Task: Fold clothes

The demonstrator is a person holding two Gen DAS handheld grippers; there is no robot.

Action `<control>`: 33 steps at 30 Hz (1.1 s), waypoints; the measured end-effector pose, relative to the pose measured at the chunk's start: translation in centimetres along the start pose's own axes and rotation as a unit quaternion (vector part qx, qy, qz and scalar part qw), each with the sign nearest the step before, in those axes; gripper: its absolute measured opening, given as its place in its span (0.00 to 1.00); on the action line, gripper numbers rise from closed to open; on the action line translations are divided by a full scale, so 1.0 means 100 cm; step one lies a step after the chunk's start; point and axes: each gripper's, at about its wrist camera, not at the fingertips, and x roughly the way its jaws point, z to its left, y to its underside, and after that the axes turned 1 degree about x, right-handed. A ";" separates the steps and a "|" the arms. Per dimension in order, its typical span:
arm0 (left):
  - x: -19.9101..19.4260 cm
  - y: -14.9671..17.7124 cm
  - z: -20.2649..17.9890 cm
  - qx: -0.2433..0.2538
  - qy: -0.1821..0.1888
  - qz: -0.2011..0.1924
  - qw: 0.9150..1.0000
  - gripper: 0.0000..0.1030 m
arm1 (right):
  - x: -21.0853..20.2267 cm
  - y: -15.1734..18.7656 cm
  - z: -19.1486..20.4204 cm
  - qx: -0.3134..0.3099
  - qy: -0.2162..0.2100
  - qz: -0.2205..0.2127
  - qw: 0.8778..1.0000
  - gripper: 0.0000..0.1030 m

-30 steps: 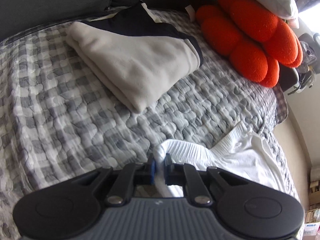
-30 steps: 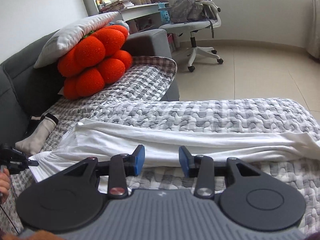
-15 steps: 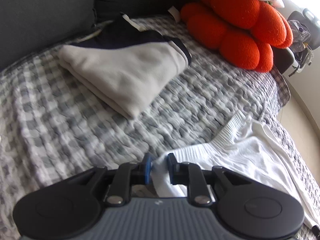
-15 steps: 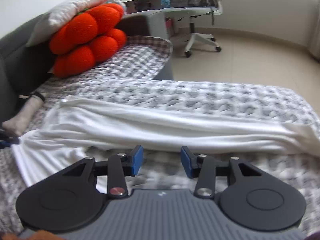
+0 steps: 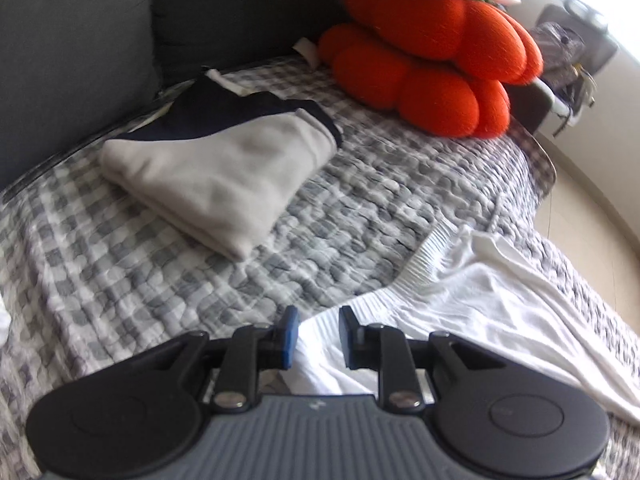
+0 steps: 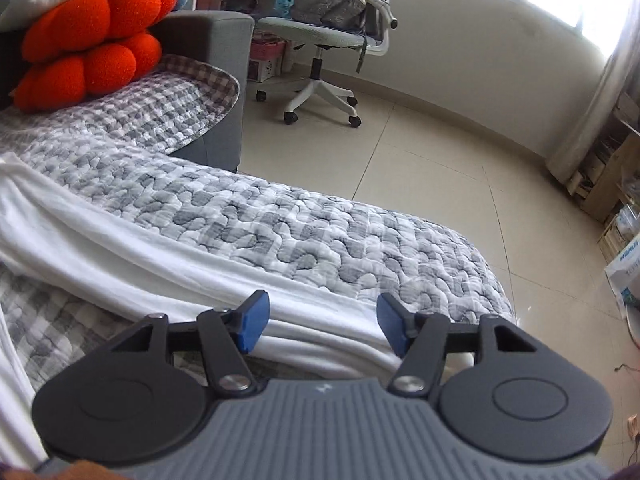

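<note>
A long white garment lies stretched across the grey checked quilt, its ribbed waistband toward the sofa back. My left gripper hovers over the waistband corner. Its jaws are opening, and the white cloth lies slack between them without being pinched. In the right wrist view the same white garment runs as a folded strip over the quilt. My right gripper sits low over the strip near the quilt's front corner. Its jaws are opening wide, with the cloth under them and not gripped.
A folded beige-and-navy garment lies on the quilt by the grey sofa back. Orange round cushions under a white pillow fill the far end. Beyond the quilt's edge are tiled floor and an office chair carrying a backpack.
The left jaws, shut on the waistband corner a second ago, have parted and the gripper has lifted slightly. The right gripper has slid along the strip toward its end, sunk lower and spread its jaws.
</note>
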 end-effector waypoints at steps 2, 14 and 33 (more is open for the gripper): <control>0.001 0.001 -0.006 0.010 0.005 0.000 1.000 0.22 | 0.005 0.002 0.007 -0.022 -0.008 0.003 1.000 0.61; 0.001 0.009 -0.023 0.040 -0.003 -0.012 0.999 0.24 | 0.007 -0.022 0.018 -0.063 0.037 -0.049 0.996 0.02; 0.006 0.020 -0.057 0.073 0.006 -0.008 0.997 0.35 | 0.037 -0.034 -0.012 -0.026 0.078 -0.036 0.996 0.13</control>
